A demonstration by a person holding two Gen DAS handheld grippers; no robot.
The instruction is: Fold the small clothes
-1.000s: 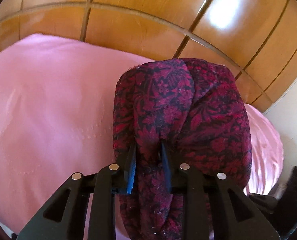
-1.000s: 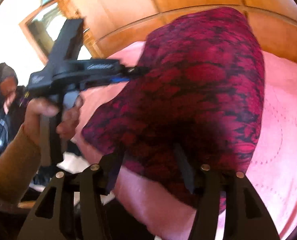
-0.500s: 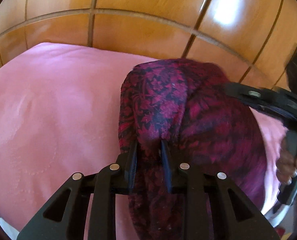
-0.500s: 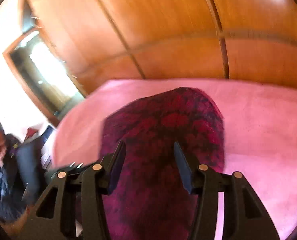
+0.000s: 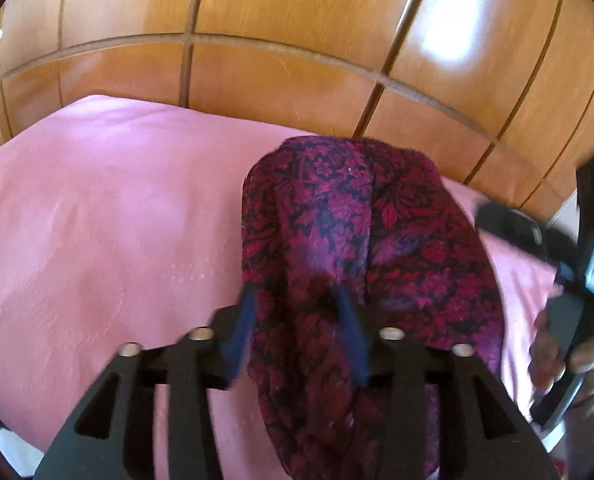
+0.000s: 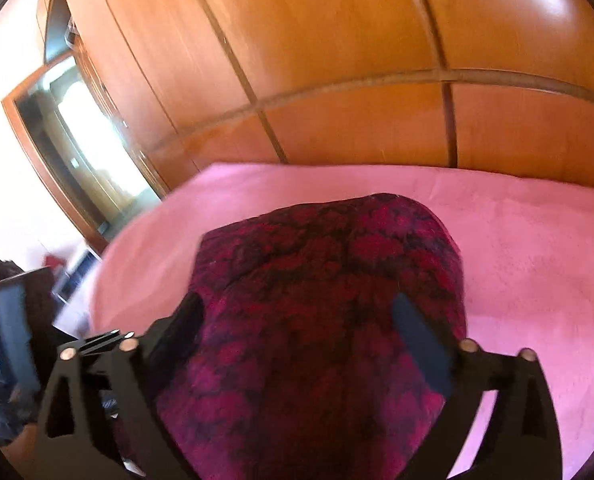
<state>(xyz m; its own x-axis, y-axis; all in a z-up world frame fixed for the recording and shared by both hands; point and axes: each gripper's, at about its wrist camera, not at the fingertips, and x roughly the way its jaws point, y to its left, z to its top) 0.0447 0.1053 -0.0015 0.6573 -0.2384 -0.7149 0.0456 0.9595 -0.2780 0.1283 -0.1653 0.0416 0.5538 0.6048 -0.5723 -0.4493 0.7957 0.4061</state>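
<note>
A dark red floral-patterned garment (image 5: 361, 240) lies folded on a pink bedcover (image 5: 117, 208). My left gripper (image 5: 295, 300) has its jaws partly apart, with a fold of the cloth between the fingers. In the right wrist view the same garment (image 6: 337, 280) fills the lower middle. My right gripper (image 6: 297, 312) is wide open, its fingers to either side of the cloth near its close end. The right gripper's body also shows at the right edge of the left wrist view (image 5: 537, 236).
A wooden panelled wardrobe (image 5: 297, 60) stands right behind the bed. A mirror or doorway (image 6: 77, 140) is at the left. The bedcover (image 6: 537, 248) extends to the right of the garment. A person's hand (image 5: 553, 356) holds the right gripper.
The garment has come down from the air onto the bedcover. My left jaws have widened from their tight pinch. My right gripper has opened wider and let go of the cloth.
</note>
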